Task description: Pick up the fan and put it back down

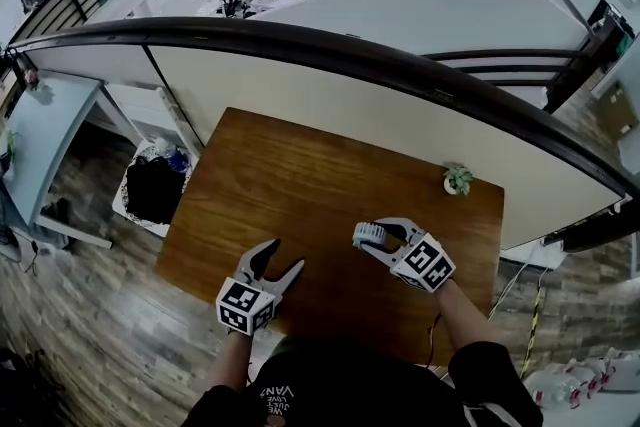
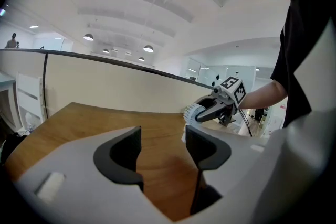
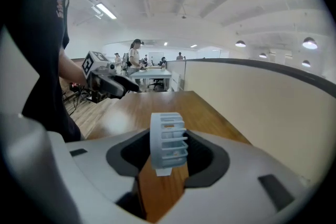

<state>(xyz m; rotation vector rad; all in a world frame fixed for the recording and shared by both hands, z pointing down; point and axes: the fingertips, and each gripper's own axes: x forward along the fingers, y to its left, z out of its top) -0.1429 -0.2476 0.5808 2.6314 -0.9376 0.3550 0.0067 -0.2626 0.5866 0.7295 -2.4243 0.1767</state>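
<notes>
A small white fan (image 1: 366, 236) with a ribbed round cage sits between the jaws of my right gripper (image 1: 378, 233), lifted a little off the brown wooden table (image 1: 300, 175). In the right gripper view the fan (image 3: 168, 141) stands upright, with the dark pads pressing on both its sides. My left gripper (image 1: 284, 257) hovers over the table's near edge to the left, open, with nothing between its fingers (image 2: 123, 157). From the left gripper view, the right gripper (image 2: 210, 110) and the fan (image 2: 193, 112) show ahead to the right.
A small potted plant (image 1: 457, 179) stands at the table's far right corner. A low cream partition with a dark rail (image 1: 330, 55) runs behind the table. A black bag (image 1: 153, 187) lies on the floor to the left, beside a white desk (image 1: 40, 135).
</notes>
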